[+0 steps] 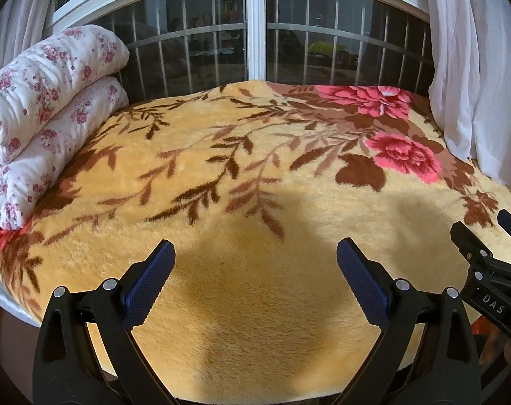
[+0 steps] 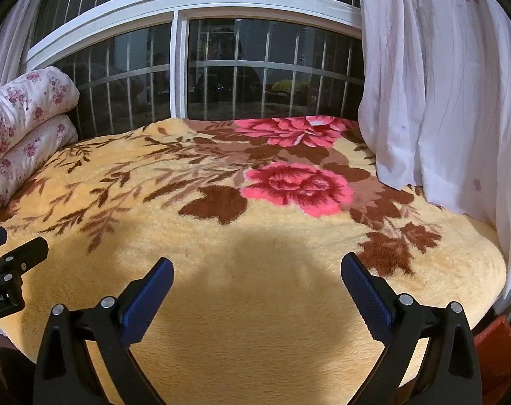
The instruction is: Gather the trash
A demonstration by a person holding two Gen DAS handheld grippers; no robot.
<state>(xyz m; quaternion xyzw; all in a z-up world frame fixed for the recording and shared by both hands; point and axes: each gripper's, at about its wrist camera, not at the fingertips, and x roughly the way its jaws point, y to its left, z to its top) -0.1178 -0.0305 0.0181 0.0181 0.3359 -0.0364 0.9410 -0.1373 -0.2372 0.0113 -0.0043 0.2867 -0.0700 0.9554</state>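
No trash shows in either view. A bed carries a yellow plush blanket (image 1: 242, 287) (image 2: 255, 303) with brown leaves and pink flowers. My left gripper (image 1: 255, 253) hangs open over the blanket's near edge, its blue-padded fingers (image 1: 151, 280) wide apart with nothing between them. My right gripper (image 2: 257, 270) is also open and empty above the near part of the bed. The right gripper (image 1: 485, 236) appears at the right edge of the left wrist view, and the left gripper (image 2: 5, 249) at the left edge of the right wrist view.
A folded white quilt with pink flowers (image 1: 43, 114) (image 2: 22, 131) is stacked at the bed's left. Behind the bed is a barred window (image 1: 255, 33) (image 2: 181, 67). A white curtain (image 1: 475, 67) (image 2: 441, 101) hangs over the bed's right side. Something red (image 2: 495, 347) sits low at the right.
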